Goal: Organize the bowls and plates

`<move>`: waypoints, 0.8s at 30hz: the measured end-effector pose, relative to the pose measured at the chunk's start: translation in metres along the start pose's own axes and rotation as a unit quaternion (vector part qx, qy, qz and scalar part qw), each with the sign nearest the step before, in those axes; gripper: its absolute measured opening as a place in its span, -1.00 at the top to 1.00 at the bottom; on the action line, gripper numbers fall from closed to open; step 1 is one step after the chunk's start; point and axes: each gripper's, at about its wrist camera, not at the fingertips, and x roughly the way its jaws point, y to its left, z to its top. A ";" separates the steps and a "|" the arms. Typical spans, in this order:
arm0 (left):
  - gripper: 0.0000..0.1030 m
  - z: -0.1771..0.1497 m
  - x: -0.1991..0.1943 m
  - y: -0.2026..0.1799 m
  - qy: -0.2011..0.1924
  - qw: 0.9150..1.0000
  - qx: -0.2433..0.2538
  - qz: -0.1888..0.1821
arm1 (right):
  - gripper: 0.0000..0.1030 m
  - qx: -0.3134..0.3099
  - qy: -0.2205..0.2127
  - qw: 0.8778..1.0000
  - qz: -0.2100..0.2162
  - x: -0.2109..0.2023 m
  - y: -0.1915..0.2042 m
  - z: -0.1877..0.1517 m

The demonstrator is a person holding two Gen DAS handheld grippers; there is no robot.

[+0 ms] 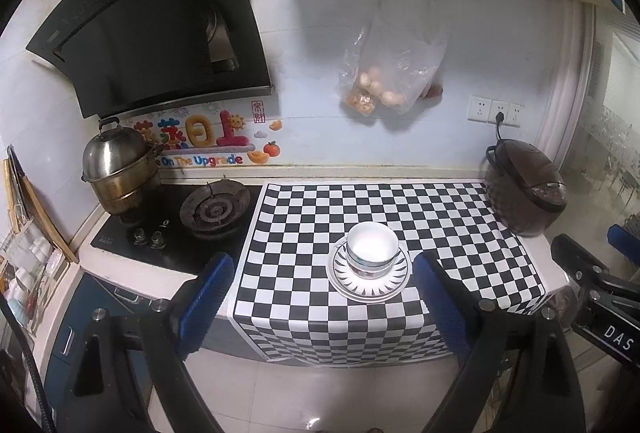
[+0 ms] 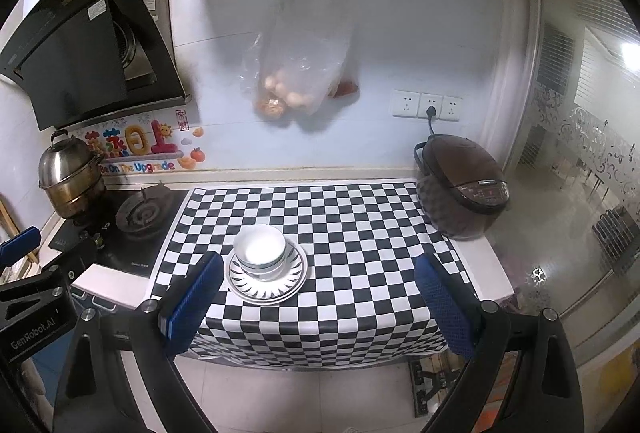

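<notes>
White bowls (image 1: 372,249) with a dark band are nested on a stack of white plates (image 1: 368,283) with a black sunburst rim, on the checkered cloth (image 1: 320,217). The bowls (image 2: 260,247) and plates (image 2: 266,285) also show in the right wrist view. My left gripper (image 1: 320,305) is open and empty, held back from the counter's front edge, level with the stack. My right gripper (image 2: 318,307) is open and empty, in front of the counter, with the stack near its left finger (image 2: 192,305).
A brown rice cooker (image 1: 524,189) stands at the cloth's back right, plugged into the wall. A gas hob (image 1: 212,211) with a steel steamer pot (image 1: 116,169) lies to the left under a black hood (image 1: 152,17). A plastic bag of food (image 1: 392,73) hangs on the wall.
</notes>
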 end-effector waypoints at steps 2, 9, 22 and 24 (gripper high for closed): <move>-0.79 0.000 -0.001 0.001 -0.003 1.000 -0.001 0.002 | -0.90 -0.001 0.000 1.000 -0.001 -0.001 0.001 -0.001; -0.79 -0.001 -0.003 0.003 -0.005 1.000 0.002 0.005 | -0.90 -0.004 0.000 1.000 -0.002 -0.002 0.003 -0.001; -0.79 -0.003 -0.005 0.004 0.000 1.000 0.004 0.004 | -0.90 -0.003 -0.002 1.000 -0.005 -0.006 0.005 -0.002; -0.79 -0.003 -0.005 0.005 -0.001 1.000 0.005 0.004 | -0.90 -0.003 -0.002 1.000 -0.005 -0.006 0.005 -0.002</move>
